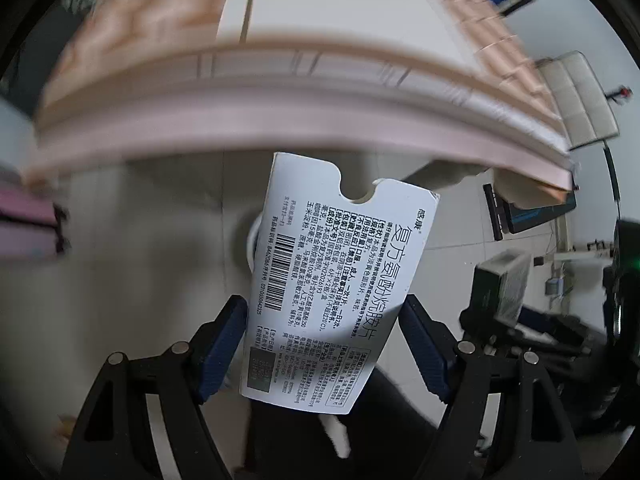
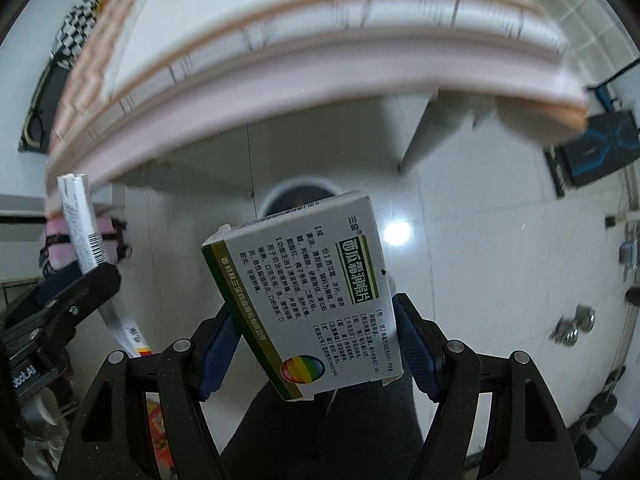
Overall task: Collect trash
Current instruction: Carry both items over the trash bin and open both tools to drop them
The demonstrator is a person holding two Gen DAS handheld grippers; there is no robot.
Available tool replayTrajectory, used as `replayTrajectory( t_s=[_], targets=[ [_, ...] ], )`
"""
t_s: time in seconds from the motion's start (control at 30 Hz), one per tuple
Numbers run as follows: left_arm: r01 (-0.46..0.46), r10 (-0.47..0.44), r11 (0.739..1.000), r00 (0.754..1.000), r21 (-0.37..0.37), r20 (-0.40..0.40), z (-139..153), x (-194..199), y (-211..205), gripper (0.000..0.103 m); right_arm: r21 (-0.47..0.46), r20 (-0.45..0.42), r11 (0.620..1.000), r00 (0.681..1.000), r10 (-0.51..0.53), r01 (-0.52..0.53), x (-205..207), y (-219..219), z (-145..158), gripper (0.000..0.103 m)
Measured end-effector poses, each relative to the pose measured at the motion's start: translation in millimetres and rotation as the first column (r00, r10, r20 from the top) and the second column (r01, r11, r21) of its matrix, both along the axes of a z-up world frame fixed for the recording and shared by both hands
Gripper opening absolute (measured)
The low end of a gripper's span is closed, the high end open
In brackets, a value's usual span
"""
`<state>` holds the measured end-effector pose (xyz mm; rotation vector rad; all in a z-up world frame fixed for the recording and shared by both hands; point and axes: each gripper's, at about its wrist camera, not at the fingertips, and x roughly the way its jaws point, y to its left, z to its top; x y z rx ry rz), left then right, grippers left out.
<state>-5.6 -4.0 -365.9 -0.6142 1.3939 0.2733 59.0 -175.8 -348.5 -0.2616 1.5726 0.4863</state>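
Observation:
My left gripper (image 1: 322, 344) is shut on a flat white medicine box (image 1: 332, 280) with black print and a barcode, held upright in the air. My right gripper (image 2: 316, 344) is shut on a white and green medicine box (image 2: 308, 300) with a rainbow oval logo, tilted. Beyond each box a round white bin (image 2: 300, 196) stands on the floor; in the left wrist view only its rim (image 1: 252, 240) shows. The left gripper with its box (image 2: 82, 224) shows at the left of the right wrist view.
A pink-edged table (image 1: 280, 120) spans above in both views, blurred (image 2: 280, 72). The floor (image 2: 480, 260) is white tile. A dark screen (image 2: 600, 148) stands at the right. Pink items (image 2: 60, 244) sit at the left. Dark equipment (image 1: 520, 312) is at the right.

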Motion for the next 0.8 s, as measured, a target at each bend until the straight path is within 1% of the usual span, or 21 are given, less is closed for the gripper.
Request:
replayTrajectory(
  t_s=[0.13,0.23,0.27,0.3,0.37,0.47,0.57,0.67,0.8],
  targets=[
    [-0.093,0.089,0.992,0.995,-0.084,-0.053,-74.1,-0.1,4.8,0.076,-0.015,-0.09,1.0,0.996,-0.018,0.017,-9.7,-6.3,-66.4,0.075],
    [-0.144,0.134,0.982,0.987,-0.121,-0.089,-137.3,8.4,10.9,0.076,-0.024,-0.131,0.999,0.99,-0.045,0.042,-6.3,-7.7,-120.6,0.075],
    [-0.151,0.139,0.98,0.986,-0.127,-0.095,-151.1,11.5,12.2,0.076,-0.028,-0.136,0.998,0.989,-0.053,0.05,-2.8,-7.6,-134.9,0.075],
    [-0.16,0.146,0.977,0.983,-0.137,-0.108,-174.9,15.9,14.1,0.076,-0.034,-0.144,0.998,0.988,-0.06,0.056,-0.3,-7.0,-153.3,0.075],
    [-0.167,0.148,0.975,0.981,-0.146,-0.128,-209.5,23.0,16.5,0.076,-0.04,-0.158,0.996,0.984,-0.085,0.08,4.7,-6.0,-190.1,0.075],
    [-0.16,0.136,0.975,0.979,-0.153,-0.154,-255.5,32.5,17.7,0.076,-0.052,-0.167,0.994,0.98,-0.105,0.097,13.0,0.9,-235.2,0.075],
    [-0.149,0.121,0.976,0.978,-0.158,-0.17,-287.5,41.8,20.4,0.076,-0.056,-0.176,0.993,0.978,-0.112,0.104,24.0,7.9,-273.2,0.075],
    [-0.143,0.115,0.977,0.978,-0.16,-0.171,-307.6,44.7,21.5,0.076,-0.06,-0.183,0.993,0.977,-0.109,0.099,32.4,16.7,-302.9,0.075],
    [-0.166,0.132,0.967,0.975,-0.193,-0.179,-324.8,40.6,24.0,0.076,-0.062,-0.183,0.994,0.978,-0.099,0.089,35.0,24.9,-336.8,0.075]
  ],
)
